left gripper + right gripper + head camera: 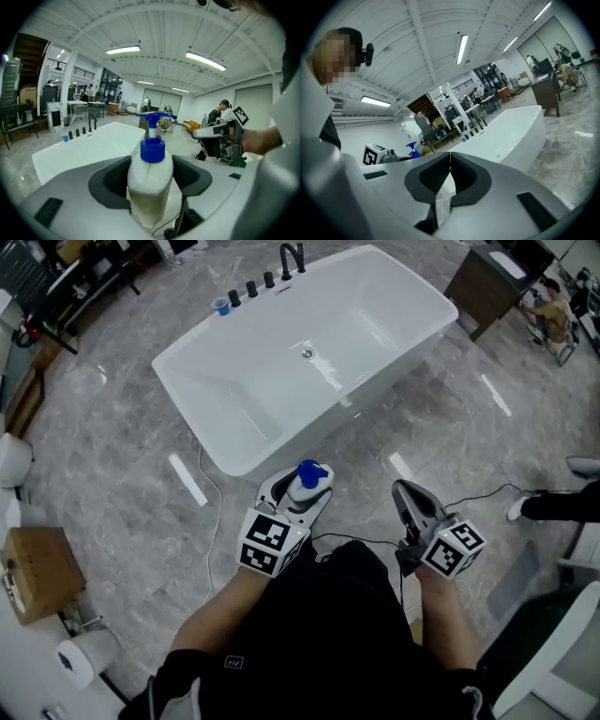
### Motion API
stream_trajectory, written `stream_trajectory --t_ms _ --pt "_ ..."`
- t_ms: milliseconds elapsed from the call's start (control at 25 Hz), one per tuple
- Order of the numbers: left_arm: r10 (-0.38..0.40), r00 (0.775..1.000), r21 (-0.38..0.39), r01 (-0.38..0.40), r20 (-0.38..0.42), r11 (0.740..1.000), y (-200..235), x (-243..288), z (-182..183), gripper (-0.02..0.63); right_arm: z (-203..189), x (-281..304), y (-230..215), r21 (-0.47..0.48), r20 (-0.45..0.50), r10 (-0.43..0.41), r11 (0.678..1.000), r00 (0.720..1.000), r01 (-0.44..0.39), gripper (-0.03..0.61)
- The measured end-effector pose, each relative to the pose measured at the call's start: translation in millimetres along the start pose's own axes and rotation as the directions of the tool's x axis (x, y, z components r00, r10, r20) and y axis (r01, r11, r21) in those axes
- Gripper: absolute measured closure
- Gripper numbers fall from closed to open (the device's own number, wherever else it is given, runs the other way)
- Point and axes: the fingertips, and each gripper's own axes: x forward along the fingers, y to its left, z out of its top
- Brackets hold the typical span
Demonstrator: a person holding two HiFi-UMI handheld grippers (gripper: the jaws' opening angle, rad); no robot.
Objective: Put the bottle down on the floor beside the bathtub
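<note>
**Head view: bottle (306, 486) clamped in the left gripper (302, 489), on the near side of the bathtub (281, 446)**

The person stands on the grey marble floor (122, 493) and looks down past both grippers. The white bathtub lies slantwise in the far half of the scene. At its far left end are a black faucet (292, 259) and a small blue cup (221, 306) on the rim.

The left gripper is closed on the white bottle, one jaw pressing each side of the body. In the left gripper view the bottle stands upright between the dark pads, with its blue pump (154, 116) on top. The bottle's lower end hangs free, with the floor showing under it. It is held up in the air, over the floor just near of the tub's near wall, and touches neither the floor nor the tub.

The right gripper (403, 491) is to the right of the left one and apart from it, over bare floor. In the right gripper view its jaws are pressed together at the tips with nothing between them.

A thin cable (212, 507) trails across the floor from the tub's near left corner toward the person's feet. A cardboard box (37, 573) and a paper roll (80, 657) lie at the near left. A dark desk (487, 282) stands at the far right, past the tub's right end.
</note>
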Motion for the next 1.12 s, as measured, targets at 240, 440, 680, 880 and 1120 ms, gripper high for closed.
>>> stream_trajectory --t_ms 240,440,680,880,1120 --pt "-0.018 0.999 -0.002 0.018 -0.030 1.000 18 26 3 0.334 -9 8 -26 0.040 0.001 -0.029 0.999 1.000 0.029 0.551" --pt "-0.019 0.997 -0.022 0.018 -0.079 1.000 15 64 -4 0.334 -18 19 -64 0.101 -0.038 -0.026 0.994 0.999 0.030 0.551" --pt "-0.038 0.991 -0.037 0.033 -0.132 0.999 12 117 -25 0.334 -28 45 -103 0.098 -0.105 -0.002 0.995 0.994 0.012 0.551" --pt "-0.020 0.988 -0.041 0.014 -0.153 0.999 23 165 -54 0.334 -64 78 -134 0.129 -0.162 0.062 0.991 0.985 -0.041 0.551" --pt "0.013 0.977 -0.078 -0.030 -0.214 0.996 39 207 -118 0.334 -118 109 -168 0.134 -0.198 0.100 0.988 0.975 -0.074 0.551"
